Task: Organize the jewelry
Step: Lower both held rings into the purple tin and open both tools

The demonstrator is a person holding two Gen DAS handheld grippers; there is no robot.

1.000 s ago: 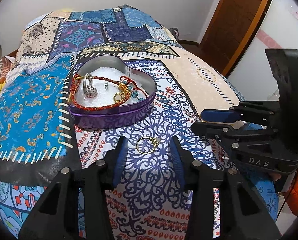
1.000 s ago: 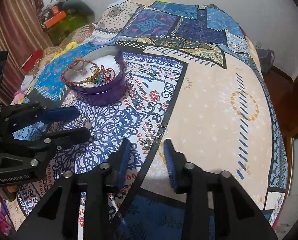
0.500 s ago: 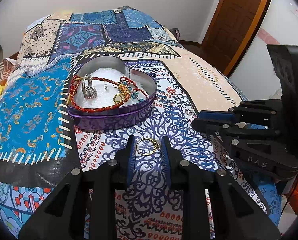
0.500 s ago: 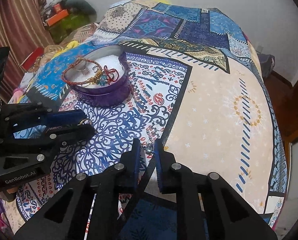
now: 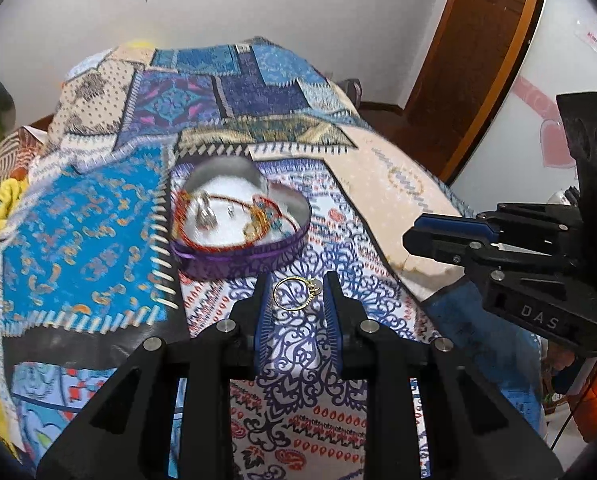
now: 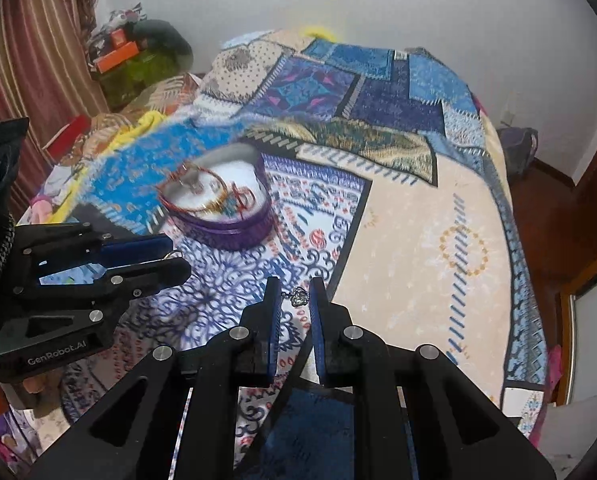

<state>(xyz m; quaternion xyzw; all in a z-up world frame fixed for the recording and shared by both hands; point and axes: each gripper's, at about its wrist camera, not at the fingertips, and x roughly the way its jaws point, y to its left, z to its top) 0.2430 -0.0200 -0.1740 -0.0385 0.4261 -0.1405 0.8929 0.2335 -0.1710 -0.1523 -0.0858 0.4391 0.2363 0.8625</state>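
Observation:
A purple heart-shaped tin point(image 5: 240, 258) sits on the patterned bedspread and holds red cord bracelets point(image 5: 226, 220) and silver rings; it also shows in the right wrist view point(image 6: 234, 232). My left gripper point(image 5: 296, 294) is shut on a gold ring point(image 5: 296, 294) and holds it lifted just in front of the tin. My right gripper point(image 6: 294, 298) is shut on a small silver heart-shaped pendant point(image 6: 299, 296), lifted above the bedspread, to the right of the tin. Each gripper shows from the side in the other's view, the right one point(image 5: 426, 236) and the left one point(image 6: 166, 256).
The bed point(image 6: 438, 208) is covered by a blue, cream and purple patchwork spread. A wooden door point(image 5: 474, 60) stands at the right. Clutter, a green bag point(image 6: 150, 68) and a striped curtain point(image 6: 30, 64) lie past the bed's left side.
Both grippers closed, the left on the gold ring and the right on the silver pendant, and both have risen off the bedspread with their pieces.

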